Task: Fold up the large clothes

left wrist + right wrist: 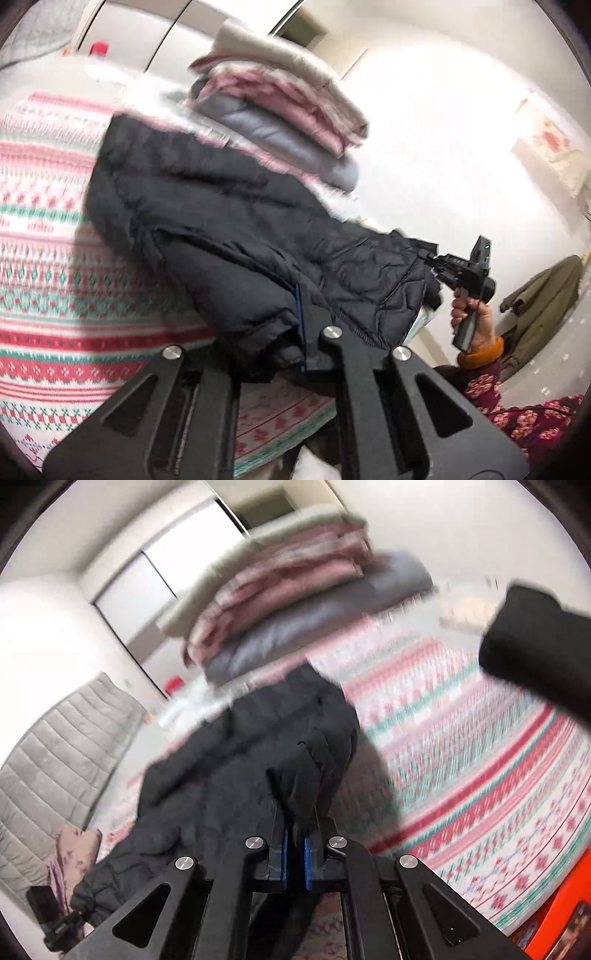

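Bright indoor light, walls glaring; motion blur throughout; fisheye-bent, dark-vignetted edges.

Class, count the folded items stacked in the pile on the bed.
3: a cream blanket on top, a pink one beneath, a grey quilt at the bottom; blur may hide others.

Jacket (229, 229) lies on bed (48, 280), stack of folded bedding (280, 110) behind it at 12 o'clock. Left wrist view: coat (543, 306) on floor at 3 o'clock. Right wrist view: headboard (62, 753) at 9 o'clock.
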